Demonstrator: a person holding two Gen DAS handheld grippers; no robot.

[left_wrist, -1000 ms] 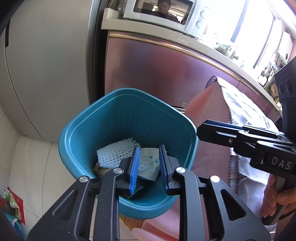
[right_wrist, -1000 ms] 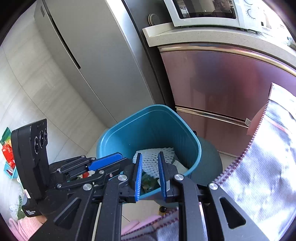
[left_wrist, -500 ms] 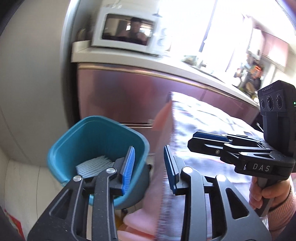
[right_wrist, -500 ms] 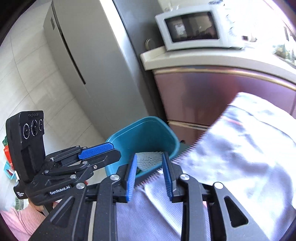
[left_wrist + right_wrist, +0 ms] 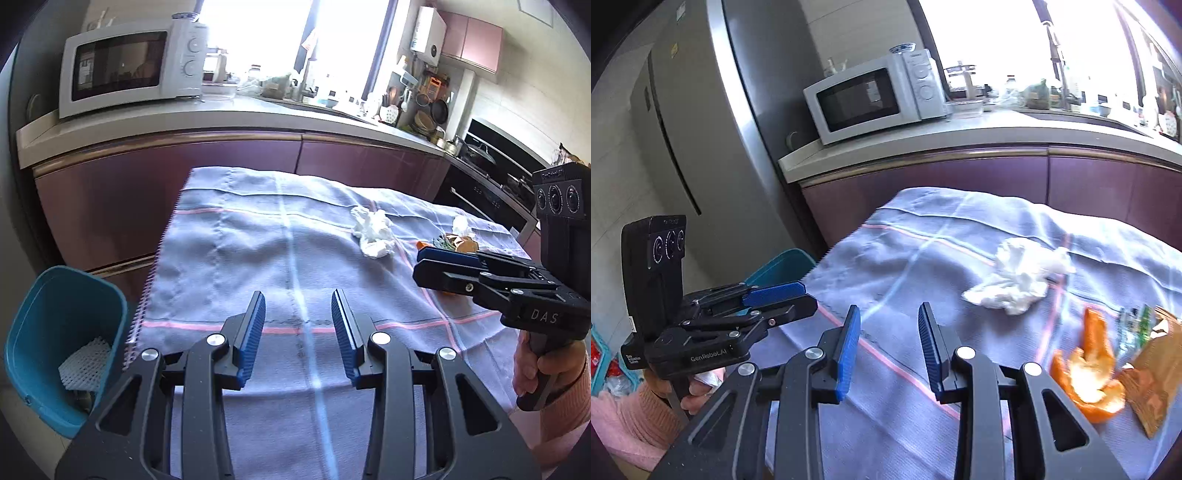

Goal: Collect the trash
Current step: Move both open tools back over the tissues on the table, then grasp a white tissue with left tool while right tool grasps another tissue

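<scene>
Over the table I am now holding both tools, and a second ago they were both hanging above the blue bin [image 5: 55, 332]. I am swinging them away from it; the bin is now sitting low at the left edge of the left view, beside the tablecloth [image 5: 258, 240], with a white foam net inside. The left gripper [image 5: 298, 334] is released and empty, its blue pads spread wider than before. The right gripper [image 5: 889, 345] is also parted and carrying nothing. I think this means one drop is finished and I am returning for more. The remaining trash is lying on the cloth: a crumpled white tissue [image 5: 1019, 280], an orange peel [image 5: 1089, 376] and a brown wrapper [image 5: 1148, 373] touching it. The peel is nearest to the right gripper, so I am judging it as the next pick.
</scene>
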